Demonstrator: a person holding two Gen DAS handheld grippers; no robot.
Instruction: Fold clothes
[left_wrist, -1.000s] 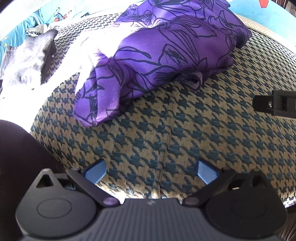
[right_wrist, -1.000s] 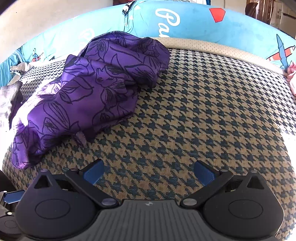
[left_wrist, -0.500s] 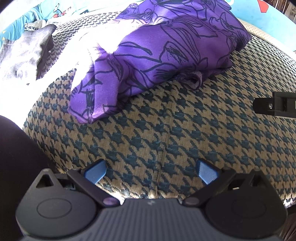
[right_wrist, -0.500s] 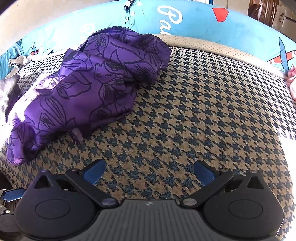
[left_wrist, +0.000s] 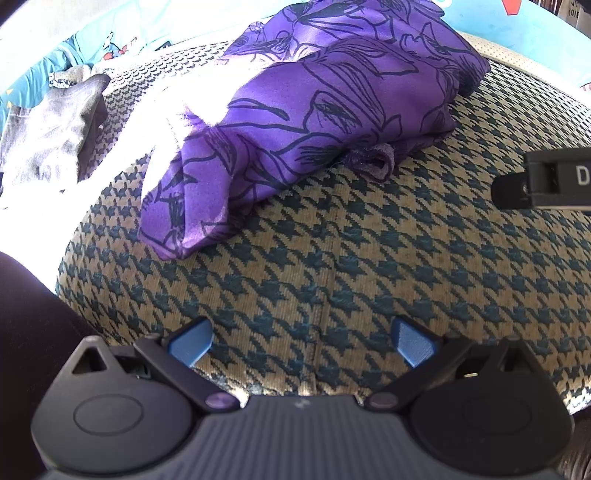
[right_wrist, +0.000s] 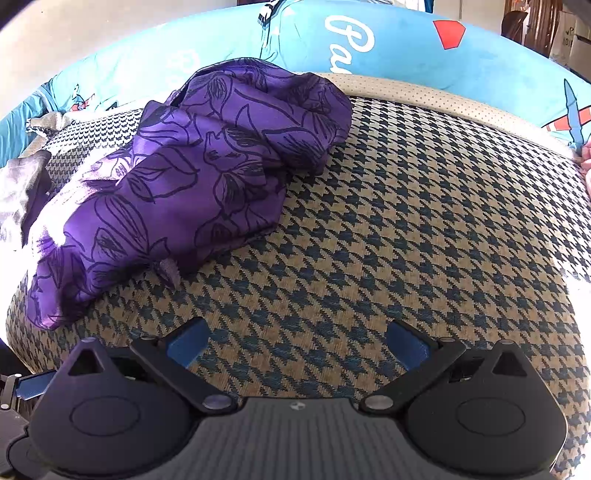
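**Both tools closing on crumpled purple garment**

Since a second ago both views show the purple floral garment (left_wrist: 314, 110) larger and nearer: approach under way, folding not begun. Left tool (left_wrist: 301, 345) and right tool (right_wrist: 297, 345) both spread wide, empty. Garment lies bunched on the houndstooth cushion (right_wrist: 406, 221), 11 o'clock in the right view. Left view alone shows the hem loop (left_wrist: 373, 162) clearly, and the grey cloth (left_wrist: 55, 136) at 10 o'clock; right view shows the blue printed pillow (right_wrist: 406, 48) behind.

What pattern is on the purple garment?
Dark outlined flowers on the purple garment; the right wrist view shows it best.
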